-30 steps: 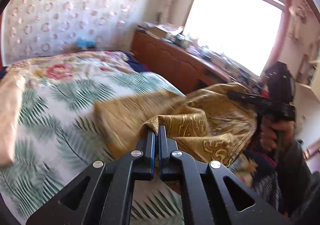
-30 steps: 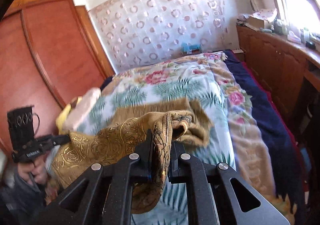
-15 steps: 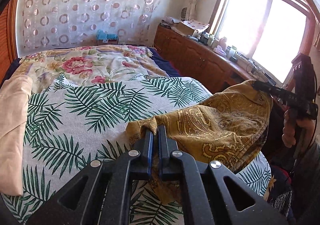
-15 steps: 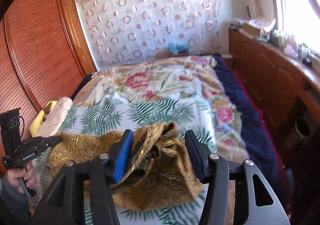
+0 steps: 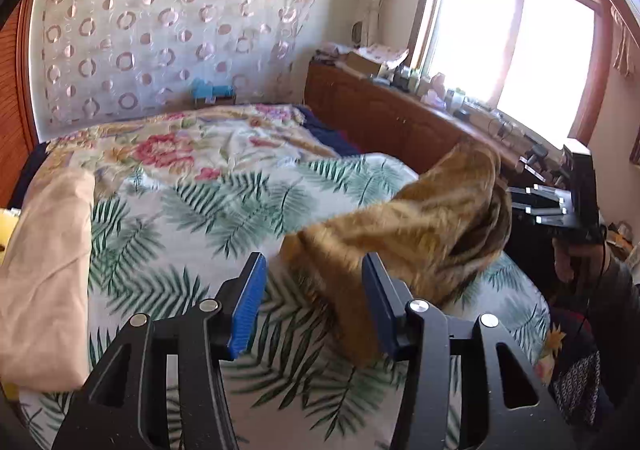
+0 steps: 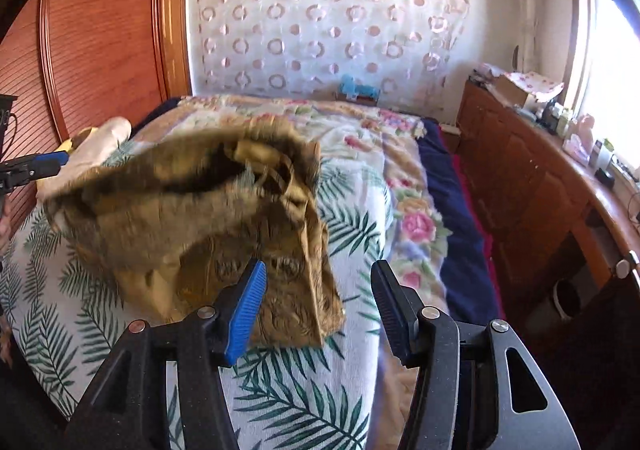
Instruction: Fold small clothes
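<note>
my left gripper point(image 5: 314, 300) and right gripper point(image 6: 318, 302) both have jaws spread wide, gripping nothing.

A home bedroom: bed point(image 5: 224, 206) (floral bedspread), wooden wardrobe point(image 6: 100, 30).

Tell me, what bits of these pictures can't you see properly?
- Gold cloth: motion-blurred in both wrist views, so its pattern, edges and garment type are unclear.
- Left gripper: open; its right finger hides where the cloth ends.
- Right gripper: open; its left finger covers the cloth's lower part.
- Beige cloth: cut off by the left view's edge.
</note>
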A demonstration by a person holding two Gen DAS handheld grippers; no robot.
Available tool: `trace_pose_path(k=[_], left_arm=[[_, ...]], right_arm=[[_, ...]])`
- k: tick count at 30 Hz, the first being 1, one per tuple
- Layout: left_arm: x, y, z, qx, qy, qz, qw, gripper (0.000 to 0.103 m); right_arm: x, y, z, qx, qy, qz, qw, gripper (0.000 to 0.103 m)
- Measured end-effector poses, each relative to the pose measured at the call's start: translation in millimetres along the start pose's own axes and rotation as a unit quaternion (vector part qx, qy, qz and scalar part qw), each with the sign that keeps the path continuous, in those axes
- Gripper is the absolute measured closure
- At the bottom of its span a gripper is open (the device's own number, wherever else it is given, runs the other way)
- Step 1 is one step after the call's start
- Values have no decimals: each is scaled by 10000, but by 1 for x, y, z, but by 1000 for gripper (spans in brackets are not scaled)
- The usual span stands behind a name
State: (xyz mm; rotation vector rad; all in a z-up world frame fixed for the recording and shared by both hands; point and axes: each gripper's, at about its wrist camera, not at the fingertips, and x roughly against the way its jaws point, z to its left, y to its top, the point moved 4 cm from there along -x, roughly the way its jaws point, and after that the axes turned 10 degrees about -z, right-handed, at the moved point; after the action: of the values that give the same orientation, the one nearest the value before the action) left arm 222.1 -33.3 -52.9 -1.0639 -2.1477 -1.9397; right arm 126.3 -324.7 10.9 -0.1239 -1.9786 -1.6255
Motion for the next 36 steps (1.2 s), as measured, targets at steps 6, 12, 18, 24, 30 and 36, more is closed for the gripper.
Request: trace_pose_path(k=[6, 12, 18, 24, 30, 36], left_arm=[[-20, -34, 12, 54, 104, 532, 9985, 52], [-46, -19, -3, 156, -134, 538, 9983, 52], [-65, 8, -5, 248, -21, 339, 9991, 52], [-79, -17, -8, 479, -95, 729, 9961, 52], [-78, -29, -6, 1000, -262, 806, 9914, 63], [-56, -16, -29, 619, -384, 371, 9966, 97]], right_arm=[[-26, 22, 31, 188, 480, 12, 9987, 46], [-70, 47, 32, 73, 277, 74, 9996, 46], [-86, 43, 8, -449, -5, 358, 9984, 46], [-82, 32, 19, -539, 568, 577, 9953, 46], [-95, 31, 17, -638, 765, 862, 9913, 47], [-77, 35, 4, -603, 1011, 576, 9914, 96]])
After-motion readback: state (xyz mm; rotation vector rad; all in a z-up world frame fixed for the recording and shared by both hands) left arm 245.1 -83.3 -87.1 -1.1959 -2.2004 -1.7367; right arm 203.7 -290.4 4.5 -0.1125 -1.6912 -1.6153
